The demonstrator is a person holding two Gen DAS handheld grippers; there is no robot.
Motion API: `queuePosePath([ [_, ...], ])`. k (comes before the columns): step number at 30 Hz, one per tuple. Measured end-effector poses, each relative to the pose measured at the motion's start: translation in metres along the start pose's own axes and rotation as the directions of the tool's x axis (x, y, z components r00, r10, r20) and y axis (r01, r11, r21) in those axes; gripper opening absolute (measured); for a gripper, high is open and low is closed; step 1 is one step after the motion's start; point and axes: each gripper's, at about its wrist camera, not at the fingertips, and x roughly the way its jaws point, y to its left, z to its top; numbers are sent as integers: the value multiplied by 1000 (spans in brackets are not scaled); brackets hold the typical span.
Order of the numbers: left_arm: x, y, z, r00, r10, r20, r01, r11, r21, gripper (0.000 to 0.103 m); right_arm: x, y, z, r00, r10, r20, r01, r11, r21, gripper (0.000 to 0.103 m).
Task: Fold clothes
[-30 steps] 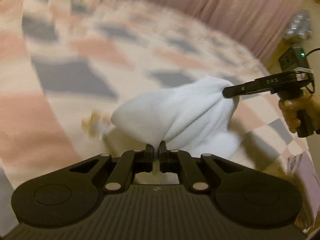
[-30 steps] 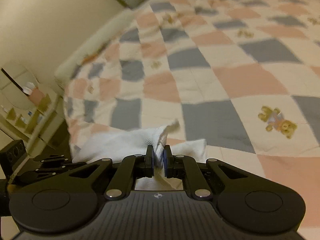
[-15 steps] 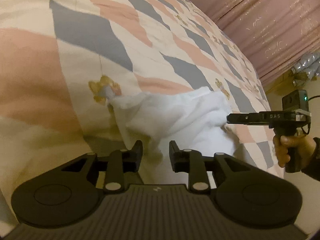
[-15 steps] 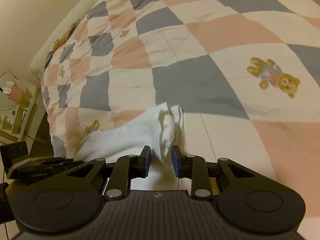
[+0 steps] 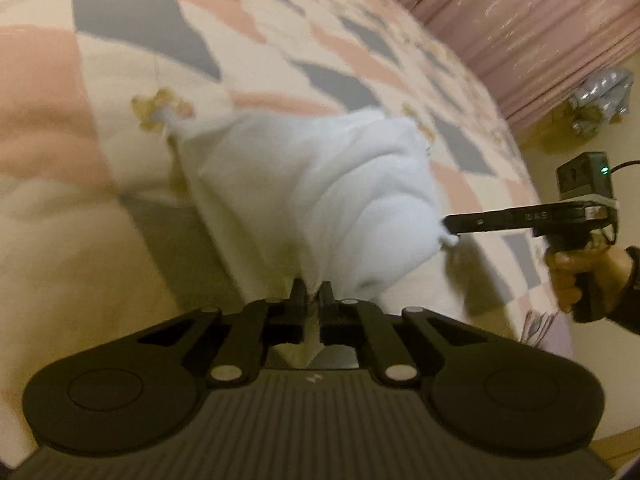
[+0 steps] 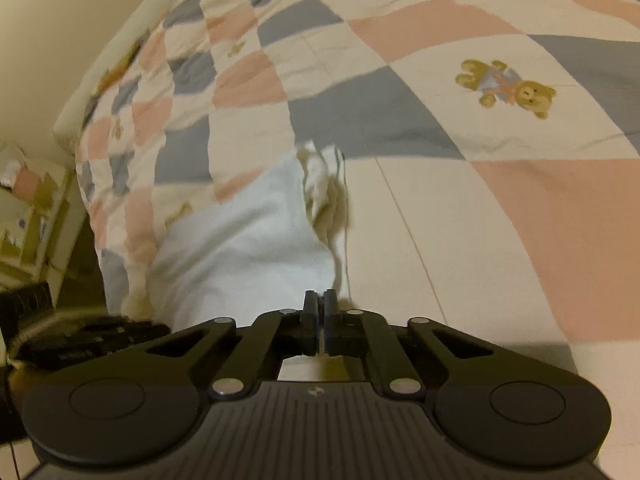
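Rumpled white garment (image 5: pixel 312 184) on quilt (image 5: pixel 120 200)

We cannot make out the blurred silver bundle (image 5: pixel 602 96) by the curtain (image 5: pixel 532 20); the shelf (image 6: pixel 24 216) clutter is unreadable.

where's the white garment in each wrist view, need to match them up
Left wrist: the white garment fills the centre, its near edge pinched in the left gripper.
Right wrist: the garment lies left of centre, running up from the right gripper.
Shared landmark: the checked teddy-bear quilt under it, also in the left view.
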Motion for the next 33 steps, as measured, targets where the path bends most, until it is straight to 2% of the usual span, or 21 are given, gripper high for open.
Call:
queuePosePath([
  [4, -5, 4, 1, 1000, 16, -19, -16, 1000, -12, 4, -5, -4, -9, 1000, -4, -27, 4, 1000, 14, 3],
  [7, -16, 11, 10, 1000, 17, 18, -17, 999, -36, 13, -12, -2, -4, 1000, 4, 11, -4, 1000, 14, 16],
  [9, -22, 18, 18, 998, 18, 61, -14, 998, -68, 21, -16, 0, 4, 999, 6, 43, -6, 1000, 7, 21],
  [12, -26, 29, 34, 993, 29, 116, -15, 993, -121, 25, -16, 2, 18, 997, 6, 77, -5, 1000, -6, 22],
  [15, -17, 38, 48, 991, 48, 128, -26, 985, -170, 27, -12, 4, 32, 995, 8, 102, -7, 1000, -12, 27],
  [17, -8, 41, 54, 992, 58, 115, -36, 982, -185, 27, -7, 5, 42, 994, 9, 111, -7, 1000, -19, 40],
  [19, -2, 42, 58, 992, 80, 101, -61, 983, -174, 24, 0, 8, 50, 994, 5, 110, 0, 999, -41, 44],
  [21, 0, 42, 60, 989, 100, 107, -83, 984, -155, 13, 7, 10, 58, 995, -1, 103, 7, 998, -61, 44],
  [25, -3, 42, 65, 982, 121, 146, -105, 988, -110, 2, 18, 8, 72, 995, -3, 103, 11, 997, -70, 44],
  [30, -2, 41, 71, 982, 124, 144, -117, 992, -54, 0, 33, 11, 89, 996, 18, 91, -8, 995, -102, 44],
  [33, -1, 40, 71, 982, 138, 130, -134, 990, -42, 3, 41, 17, 93, 997, 15, 73, -6, 991, -130, 43],
])
